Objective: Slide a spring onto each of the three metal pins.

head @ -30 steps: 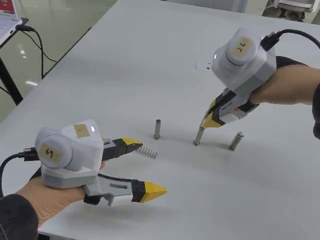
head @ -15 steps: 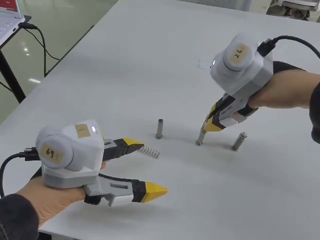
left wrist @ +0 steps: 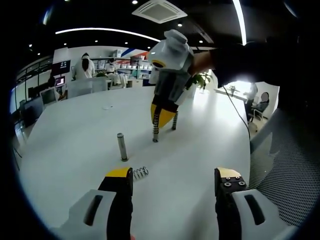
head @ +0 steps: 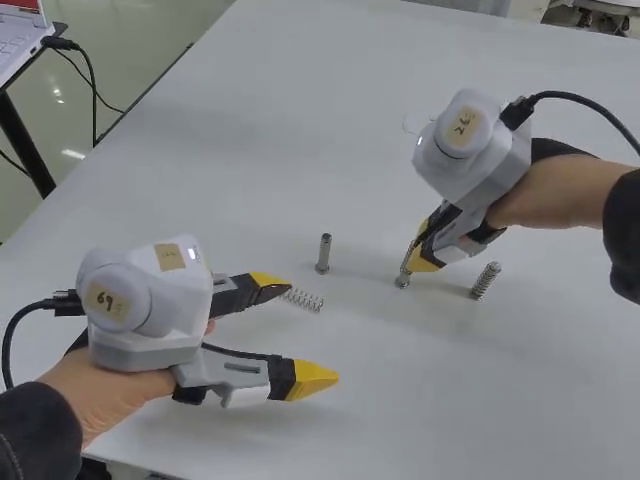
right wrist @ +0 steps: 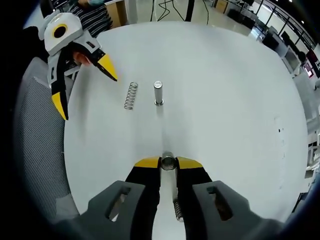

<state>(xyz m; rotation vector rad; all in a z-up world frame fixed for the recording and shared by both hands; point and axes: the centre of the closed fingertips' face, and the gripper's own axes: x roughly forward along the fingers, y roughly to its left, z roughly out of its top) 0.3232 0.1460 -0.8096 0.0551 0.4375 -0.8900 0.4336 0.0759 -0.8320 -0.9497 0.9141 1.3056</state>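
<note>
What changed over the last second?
The right gripper, shut on a spring, has come down along the middle pin, sliding the spring lower on it. The left gripper stays open near the loose spring; the bare pin and the sprung pin are unmoved.

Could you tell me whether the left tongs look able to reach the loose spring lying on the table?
Probably yes: the left tongs are open, the loose spring lies just beyond one tip, nothing between.
</note>
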